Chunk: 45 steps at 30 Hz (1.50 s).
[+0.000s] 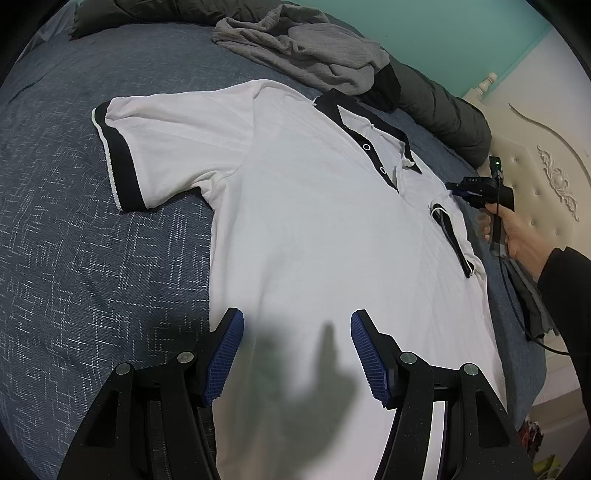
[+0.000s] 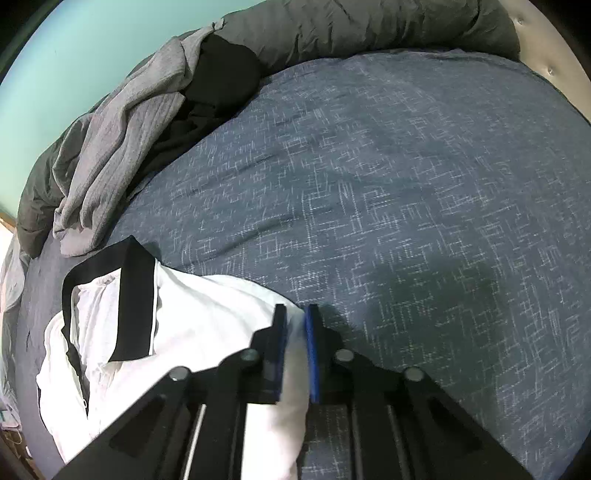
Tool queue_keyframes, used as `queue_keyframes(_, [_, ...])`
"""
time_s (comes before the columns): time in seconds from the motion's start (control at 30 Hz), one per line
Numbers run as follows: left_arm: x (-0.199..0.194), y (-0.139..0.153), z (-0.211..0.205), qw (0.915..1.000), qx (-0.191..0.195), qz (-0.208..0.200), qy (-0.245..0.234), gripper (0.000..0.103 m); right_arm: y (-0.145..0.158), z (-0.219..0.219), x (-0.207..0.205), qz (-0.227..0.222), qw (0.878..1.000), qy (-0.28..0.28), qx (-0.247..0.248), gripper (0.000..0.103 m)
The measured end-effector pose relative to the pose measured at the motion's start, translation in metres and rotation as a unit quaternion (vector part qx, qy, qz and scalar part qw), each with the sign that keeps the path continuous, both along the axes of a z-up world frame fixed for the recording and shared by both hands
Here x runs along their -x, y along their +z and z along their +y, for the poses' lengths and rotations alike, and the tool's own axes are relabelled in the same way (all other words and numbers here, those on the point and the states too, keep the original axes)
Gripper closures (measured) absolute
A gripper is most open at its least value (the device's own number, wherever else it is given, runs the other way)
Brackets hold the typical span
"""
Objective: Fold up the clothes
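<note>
A white polo shirt [image 1: 314,229] with a black collar and black sleeve bands is laid face up on a bed covered by a blue-grey patterned bedspread [image 1: 92,258]. In the left wrist view, the shirt fills the middle of the picture. Its collar is seen toward one o'clock, and one short sleeve is spread flat toward ten o'clock. The other sleeve, toward three o'clock, is folded over onto the shirt's chest.

The left gripper [image 1: 297,354] is held at six o'clock, above the lower part of the shirt. Its blue-padded jaws are spread apart, with nothing between them, and their shadow is cast on the white cloth below.

The right gripper [image 1: 465,190] is seen at three o'clock in that view, gripped by a hand [image 1: 524,240] in a dark sleeve, at the folded side of the shirt.

In the right wrist view, the right gripper's jaws are brought nearly together at six o'clock, pinching a fold of the white shirt between the blue pads. The folded sleeve with its black band is seen toward eight o'clock.

A crumpled grey garment [image 1: 303,51] and a dark item [image 2: 221,74] are piled beyond the collar, beside a dark grey quilt [image 2: 369,26]. A cream padded headboard [image 1: 546,155] is visible toward three o'clock.
</note>
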State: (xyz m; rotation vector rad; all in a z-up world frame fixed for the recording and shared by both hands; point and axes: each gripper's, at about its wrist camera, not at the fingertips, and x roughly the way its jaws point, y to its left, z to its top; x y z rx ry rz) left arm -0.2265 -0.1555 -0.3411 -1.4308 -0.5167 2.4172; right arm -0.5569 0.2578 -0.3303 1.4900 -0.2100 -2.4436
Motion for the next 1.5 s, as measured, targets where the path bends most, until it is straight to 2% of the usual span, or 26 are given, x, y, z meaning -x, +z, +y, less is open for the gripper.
queue_keyframes(0.27, [0.001, -0.001, 0.001, 1.0, 0.002, -0.001, -0.001, 0.038, 0.006, 0.004, 0.001, 0.032, 0.998, -0.032, -0.051, 0.102])
queue_keyframes(0.43, [0.001, -0.002, 0.001, 1.0, 0.001, -0.002, -0.001, 0.038, 0.012, 0.002, 0.001, 0.051, 0.997, -0.035, -0.037, 0.102])
queue_keyframes(0.57, [-0.001, -0.002, 0.0, 1.0, 0.0, -0.002, 0.001, 0.038, 0.023, 0.013, -0.01, 0.072, 0.997, -0.039, -0.005, 0.102])
queue_keyframes(0.63, [-0.001, 0.0, -0.001, 1.0, -0.002, -0.001, 0.003, 0.038, 0.029, 0.018, -0.021, 0.077, 0.997, -0.033, -0.007, 0.102])
queue_keyframes(0.77, [0.0, 0.001, -0.001, 1.0, -0.005, -0.001, 0.006, 0.038, 0.043, 0.028, -0.057, 0.077, 0.996, -0.017, 0.031, 0.101])
queue_keyframes(0.93, [-0.003, 0.003, 0.001, 0.9999, -0.01, -0.002, 0.005, 0.038, 0.049, 0.035, -0.119, 0.068, 0.996, 0.002, 0.055, 0.1])
queue_keyframes(1.13, [-0.008, 0.012, 0.01, 0.9999, -0.011, 0.005, -0.004, 0.038, 0.038, 0.027, -0.183, 0.057, 0.996, 0.026, 0.066, 0.1])
queue_keyframes(1.27, [-0.013, 0.015, 0.014, 0.9999, -0.012, 0.009, -0.007, 0.038, 0.027, 0.004, -0.208, 0.045, 0.997, 0.049, 0.046, 0.1])
queue_keyframes(1.4, [-0.019, 0.017, 0.015, 0.9998, -0.014, 0.01, -0.007, 0.038, 0.012, -0.021, -0.211, 0.028, 0.997, 0.065, 0.03, 0.1])
queue_keyframes(1.5, [-0.022, 0.02, 0.015, 0.9997, -0.016, 0.014, -0.008, 0.038, -0.006, -0.029, -0.21, 0.011, 0.999, 0.053, 0.01, 0.1])
